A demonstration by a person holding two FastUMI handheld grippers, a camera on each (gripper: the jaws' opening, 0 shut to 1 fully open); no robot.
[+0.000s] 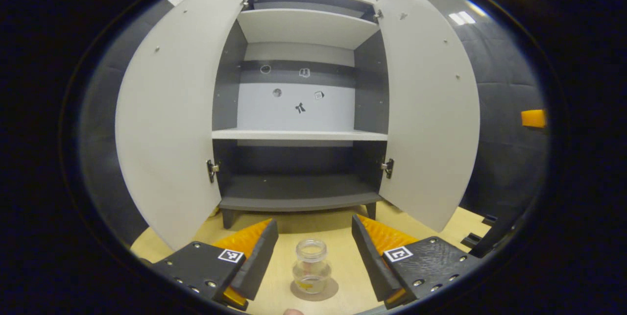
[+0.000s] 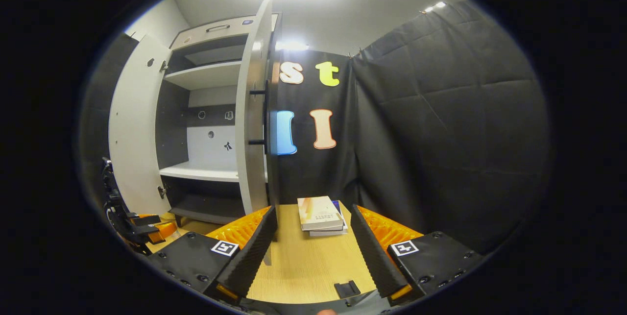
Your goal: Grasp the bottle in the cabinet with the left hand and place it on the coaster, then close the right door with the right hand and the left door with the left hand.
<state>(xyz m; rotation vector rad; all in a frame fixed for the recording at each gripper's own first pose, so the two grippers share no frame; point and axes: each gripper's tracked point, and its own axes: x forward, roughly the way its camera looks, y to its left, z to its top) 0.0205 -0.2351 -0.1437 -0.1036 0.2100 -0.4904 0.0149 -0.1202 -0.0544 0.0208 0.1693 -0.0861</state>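
Pale wooden tabletop (image 1: pixel 274 276) carries a clear glass bottle (image 1: pixel 311 266) standing upright on a round coaster (image 1: pixel 330 289), between the spread-apart fingers of the left gripper (image 1: pixel 313 256), untouched. Beyond, the cabinet (image 1: pixel 299 109) stands with both doors wide. The right gripper (image 2: pixel 313 251), jaws apart, points level toward the right door (image 2: pixel 254 109) and stacked books (image 2: pixel 321 214).

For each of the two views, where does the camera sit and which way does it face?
Left gripper view: on the left tongs, open, facing the open cabinet; bottle on coaster between its fingers.
Right gripper view: on the right tongs, open, facing the right door edge-on and books.
Shared: cabinet, wooden table.
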